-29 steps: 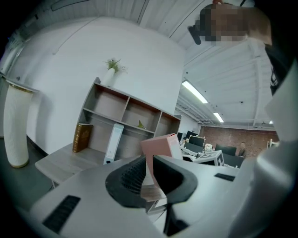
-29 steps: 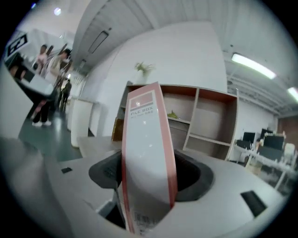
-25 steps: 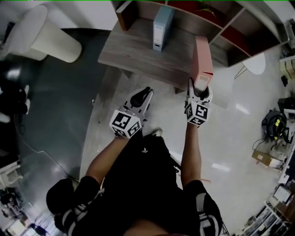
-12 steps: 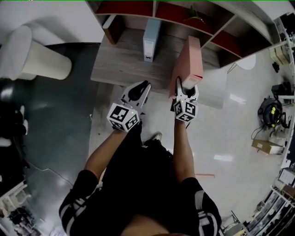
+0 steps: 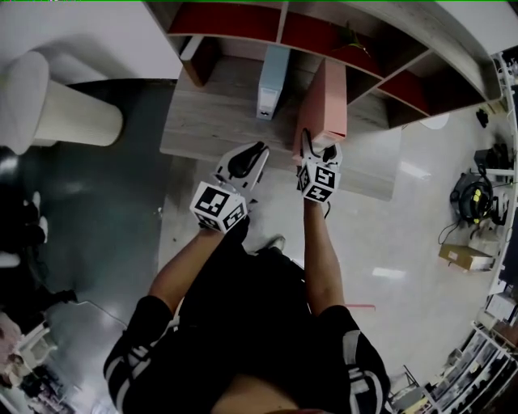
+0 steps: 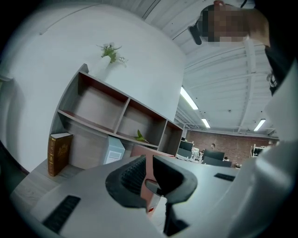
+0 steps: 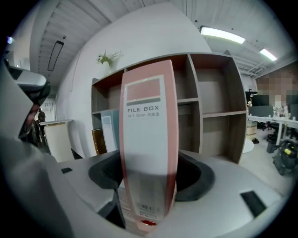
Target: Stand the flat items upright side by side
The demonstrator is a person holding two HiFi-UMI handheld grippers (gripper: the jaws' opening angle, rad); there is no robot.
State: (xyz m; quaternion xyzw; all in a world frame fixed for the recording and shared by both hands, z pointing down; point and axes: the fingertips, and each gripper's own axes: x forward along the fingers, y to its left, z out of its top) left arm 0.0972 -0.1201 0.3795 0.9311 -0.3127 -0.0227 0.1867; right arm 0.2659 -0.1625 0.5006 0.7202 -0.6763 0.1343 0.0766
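- Now the right gripper (image 5: 318,149) sits closer to the middle of the head view than a second ago. It has carried the pink file box (image 5: 324,103) in from the right edge of the surface (image 5: 214,117).
- Its jaws stand wide, pressed on both sides of that box's lower end, spine facing the right gripper view.
- Just left of it, the left gripper (image 5: 256,154) has drifted along too. Its jaws are almost together, with nothing between them.
- The gap between the pink box and the blue file box (image 5: 273,79) has narrowed. The pink one has gone from leaning half a second ago to nearly upright.
- Whether the pink box rests on the surface cannot be told.
- Farther back, the blue box stands upright on the surface under the shelf unit (image 5: 281,18).
- A brown book (image 6: 59,153) stands upright at the left end.
- One shelf compartment holds a green sprig (image 6: 139,136), and another sprig (image 6: 111,52) tops the unit.
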